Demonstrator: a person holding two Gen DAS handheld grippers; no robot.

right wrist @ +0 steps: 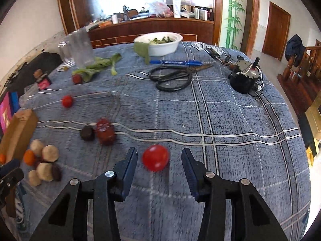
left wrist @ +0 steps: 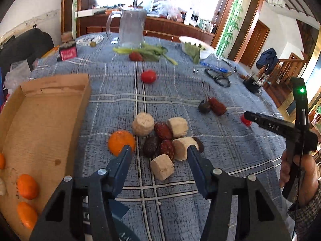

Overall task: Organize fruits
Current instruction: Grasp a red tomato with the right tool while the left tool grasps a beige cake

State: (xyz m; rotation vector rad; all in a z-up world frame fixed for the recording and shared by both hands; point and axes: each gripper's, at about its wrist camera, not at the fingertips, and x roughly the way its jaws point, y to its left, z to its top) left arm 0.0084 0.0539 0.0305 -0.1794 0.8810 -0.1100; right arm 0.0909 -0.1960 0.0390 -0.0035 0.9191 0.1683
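My left gripper (left wrist: 159, 150) is open and empty above a heap of red and dark dates (left wrist: 163, 131) and beige blocks (left wrist: 142, 124) on the blue plaid cloth. An orange (left wrist: 121, 142) lies by its left finger. A cardboard box (left wrist: 42, 120) at the left holds three oranges (left wrist: 27, 186). My right gripper (right wrist: 159, 156) is open, with a red cherry tomato (right wrist: 155, 157) on the cloth between its fingers, untouched. More tomatoes (right wrist: 67, 101) and dates (right wrist: 105, 131) lie scattered.
A glass pitcher (left wrist: 131, 28), leafy greens (left wrist: 148, 51), a white bowl (right wrist: 160, 42), a blue pen (right wrist: 175, 62), black scissors (right wrist: 172, 77) and a black device (right wrist: 243, 79) stand at the far side. The table edge curves at the right.
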